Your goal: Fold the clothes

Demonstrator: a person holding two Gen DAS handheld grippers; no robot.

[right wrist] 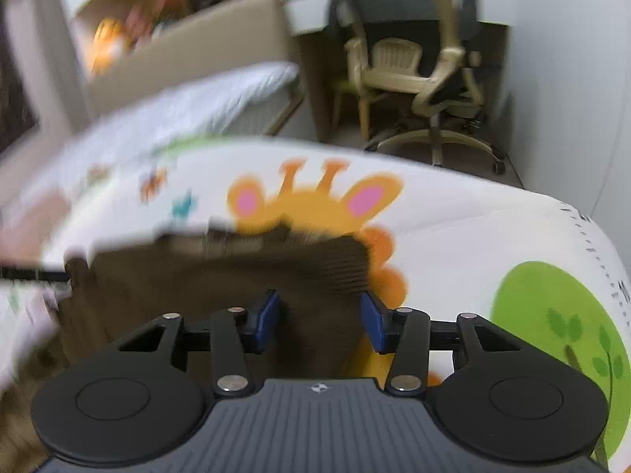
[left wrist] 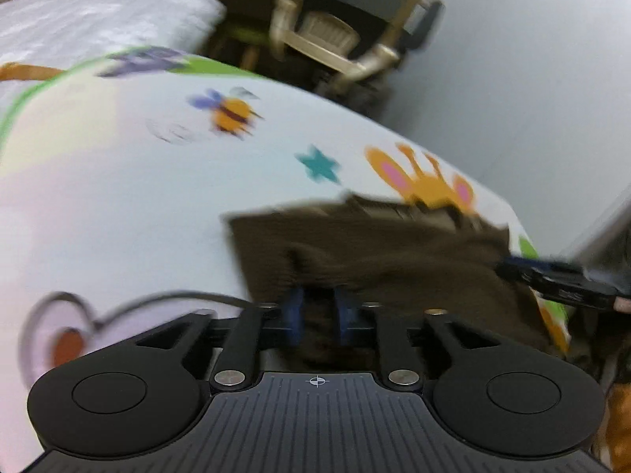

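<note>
Brown knit garment (left wrist: 378, 252) is lying on the cartoon-print bed (left wrist: 118, 197). Left gripper (left wrist: 317, 315) jaws nearly closed, pinching its edge; right gripper (right wrist: 320, 317) jaws gaping w/ cloth between, not clamping. Risk: one-sided lift is skewing the fold.

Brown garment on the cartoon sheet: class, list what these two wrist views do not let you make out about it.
- Its type: the brown garment is motion-blurred in both views.
- Its near edge: in the left wrist view the left tool covers it.
- Its grip in the right wrist view: the right tool stands wide, contact unclear.
- Its far hem: smeared against the giraffe print.
</note>
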